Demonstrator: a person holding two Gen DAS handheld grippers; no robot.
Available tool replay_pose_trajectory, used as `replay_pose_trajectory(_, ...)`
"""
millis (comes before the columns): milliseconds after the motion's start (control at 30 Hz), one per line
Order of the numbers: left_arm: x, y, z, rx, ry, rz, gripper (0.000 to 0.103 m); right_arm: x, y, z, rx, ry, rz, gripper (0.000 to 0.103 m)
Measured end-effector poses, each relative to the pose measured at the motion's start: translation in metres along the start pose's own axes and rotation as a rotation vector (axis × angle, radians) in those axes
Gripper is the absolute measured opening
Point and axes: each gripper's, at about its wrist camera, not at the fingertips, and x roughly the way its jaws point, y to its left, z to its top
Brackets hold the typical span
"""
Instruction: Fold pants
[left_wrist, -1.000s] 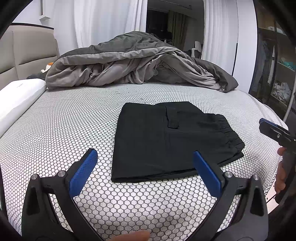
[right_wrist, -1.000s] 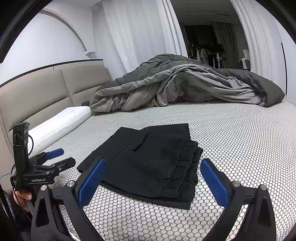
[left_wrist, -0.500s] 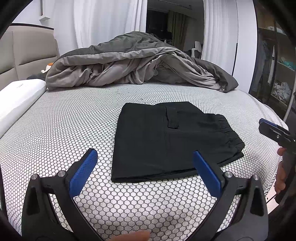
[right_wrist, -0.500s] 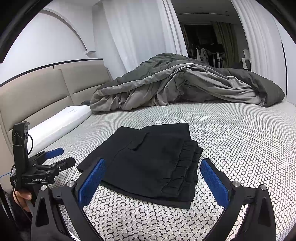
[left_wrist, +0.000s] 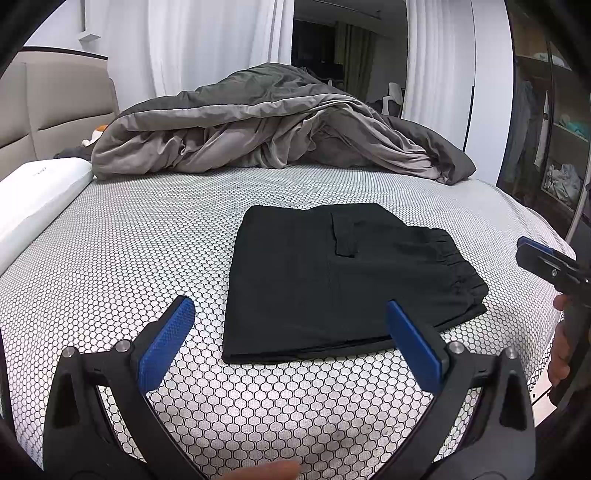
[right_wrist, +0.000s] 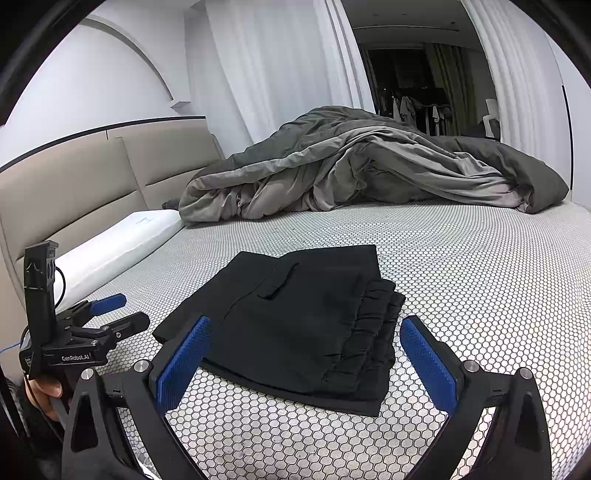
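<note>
Black pants (left_wrist: 332, 280) lie folded into a flat rectangle on the honeycomb-patterned bed sheet (left_wrist: 140, 251), waistband to the right. They also show in the right wrist view (right_wrist: 303, 325). My left gripper (left_wrist: 290, 345) is open and empty, held near the front edge of the pants. My right gripper (right_wrist: 303, 360) is open and empty, just short of the waistband end. Each gripper shows in the other's view: the right gripper (left_wrist: 546, 262) at the far right, the left gripper (right_wrist: 107, 314) at the far left.
A rumpled grey duvet (left_wrist: 266, 125) lies across the far side of the bed. A white pillow (left_wrist: 33, 192) and a beige headboard (right_wrist: 74, 184) are on the left. An open wardrobe (left_wrist: 554, 129) stands beyond the bed's right edge.
</note>
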Motion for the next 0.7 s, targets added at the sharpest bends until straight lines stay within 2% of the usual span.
replay_pose_trajectory(700, -0.0003, 0.0036, 0.0009, 0.005, -0.002, -0.006, 0.103, 0.0015, 0.0031, -0.0006, -0.010, 0.005, 0.001, 0.103)
